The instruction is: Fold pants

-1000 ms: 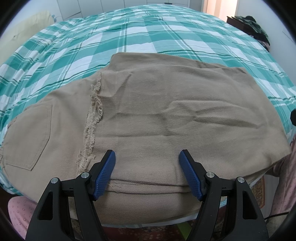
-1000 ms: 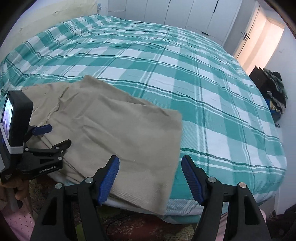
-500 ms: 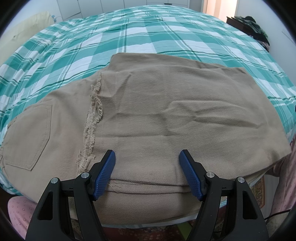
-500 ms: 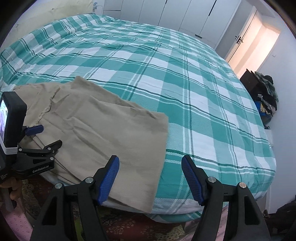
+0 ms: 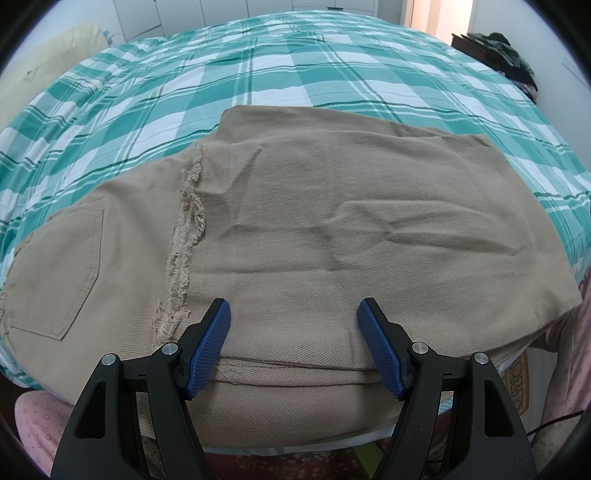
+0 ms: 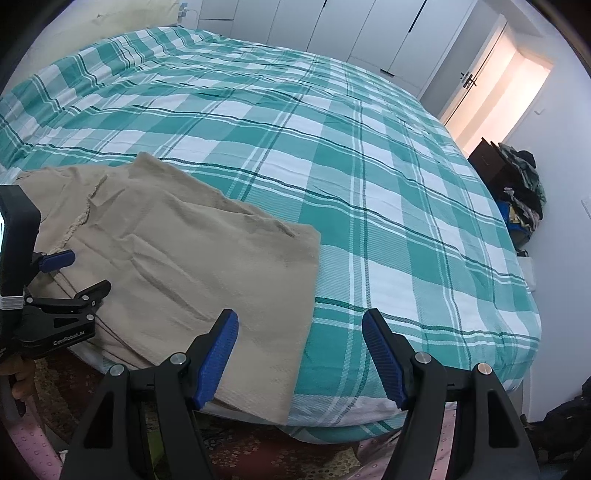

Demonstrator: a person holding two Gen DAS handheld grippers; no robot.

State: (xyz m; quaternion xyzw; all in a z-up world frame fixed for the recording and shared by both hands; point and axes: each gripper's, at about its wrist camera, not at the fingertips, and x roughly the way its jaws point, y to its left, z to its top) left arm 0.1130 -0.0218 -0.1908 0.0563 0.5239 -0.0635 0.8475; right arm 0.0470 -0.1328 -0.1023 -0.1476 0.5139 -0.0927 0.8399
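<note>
Bed: a wide bed is covered by a teal and white plaid sheet and fills most of both views.
Wardrobe: white cabinet doors are seen behind the far end of the bed, with a lit doorway to their right.
Pants: tan pants are laid folded on the near edge of the bed, with the lower layer draped slightly over that edge; in the right wrist view they are seen at the near left corner of the bed.
Frayed hem: a frayed edge is laid across the pants, left of their middle, running from the far side toward the near edge.
Back pocket: a stitched pocket is shown on the part left of the frayed hem.
Clothes pile: dark clothes are heaped on a dark stand by the wall at far right.
Left gripper: the left gripper is held over the near edge of the pants, pointed steeply down; its blue pads are spread wide and nothing is clamped between them, the cloth lying below the gap.
Right gripper: the right gripper is held over the right border of the pants where the plaid sheet begins; its jaws are spread wide and nothing is gripped.
</note>
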